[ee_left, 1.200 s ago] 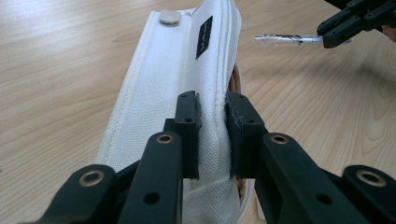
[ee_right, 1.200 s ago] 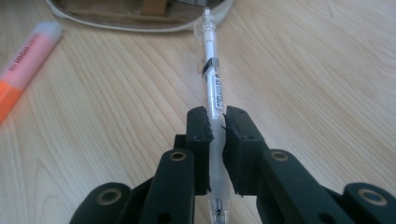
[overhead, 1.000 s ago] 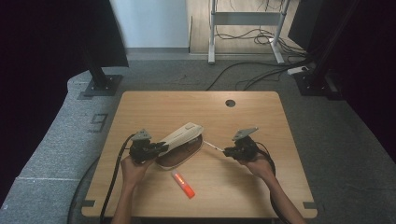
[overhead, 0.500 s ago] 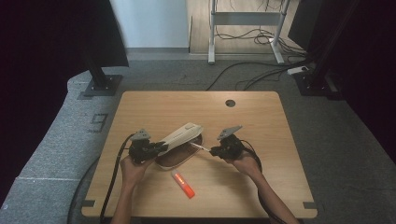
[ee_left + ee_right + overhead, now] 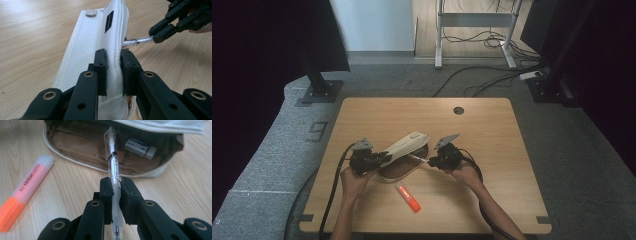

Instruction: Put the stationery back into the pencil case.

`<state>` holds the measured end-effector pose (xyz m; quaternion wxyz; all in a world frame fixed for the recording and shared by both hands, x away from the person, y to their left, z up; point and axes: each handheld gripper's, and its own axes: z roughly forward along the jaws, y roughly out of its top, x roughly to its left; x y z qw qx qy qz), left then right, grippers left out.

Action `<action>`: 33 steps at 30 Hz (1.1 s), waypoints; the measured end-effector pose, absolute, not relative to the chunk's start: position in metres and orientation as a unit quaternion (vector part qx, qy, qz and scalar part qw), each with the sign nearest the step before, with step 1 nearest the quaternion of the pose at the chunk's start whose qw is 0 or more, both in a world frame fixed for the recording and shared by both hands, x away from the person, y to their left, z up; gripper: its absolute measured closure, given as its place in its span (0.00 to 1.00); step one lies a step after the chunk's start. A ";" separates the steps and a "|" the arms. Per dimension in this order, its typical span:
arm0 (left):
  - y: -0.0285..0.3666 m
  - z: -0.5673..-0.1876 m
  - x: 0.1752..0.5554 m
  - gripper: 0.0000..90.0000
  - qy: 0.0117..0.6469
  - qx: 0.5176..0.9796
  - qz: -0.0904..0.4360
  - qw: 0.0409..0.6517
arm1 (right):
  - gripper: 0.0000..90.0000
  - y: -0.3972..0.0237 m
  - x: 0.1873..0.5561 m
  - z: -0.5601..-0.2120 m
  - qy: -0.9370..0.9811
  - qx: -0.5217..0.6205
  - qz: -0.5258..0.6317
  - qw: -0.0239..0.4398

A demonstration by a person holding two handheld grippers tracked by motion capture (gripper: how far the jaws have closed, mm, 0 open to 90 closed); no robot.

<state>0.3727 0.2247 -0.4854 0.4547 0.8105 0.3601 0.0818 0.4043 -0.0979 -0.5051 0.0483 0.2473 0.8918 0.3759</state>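
A white fabric pencil case [image 5: 404, 146] lies open on the table, its lid [image 5: 97, 37] lifted. My left gripper [image 5: 113, 71] [image 5: 379, 159] is shut on the lid's edge and holds it up. My right gripper [image 5: 117, 193] [image 5: 431, 161] is shut on a clear plastic pen [image 5: 112, 162], whose tip points into the case's brown inside [image 5: 82, 147]. A white eraser [image 5: 140, 148] lies inside the case. From the left gripper view the pen [image 5: 136, 41] reaches the lid's edge from the right.
An orange highlighter [image 5: 407, 197] [image 5: 25, 191] lies on the wooden table [image 5: 492, 140] just in front of the case. A round cable hole [image 5: 458, 110] is at the table's back. Cables trail from both grippers off the front edge.
My right gripper has moved left with the pen, from well right of the case to its open mouth. The left gripper and the lifted lid have stayed put.
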 end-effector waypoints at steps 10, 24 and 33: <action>0.225 -0.485 0.373 0.85 0.358 0.811 0.081 0.455 | 0.88 -0.075 0.410 -0.506 0.897 0.235 0.370 0.052; 0.225 -0.485 0.373 0.85 0.355 0.812 0.080 0.456 | 0.88 -0.050 0.423 -0.509 0.902 0.226 0.362 0.057; 0.225 -0.486 0.373 0.85 0.354 0.813 0.081 0.455 | 0.88 -0.032 0.429 -0.509 0.907 0.211 0.360 0.057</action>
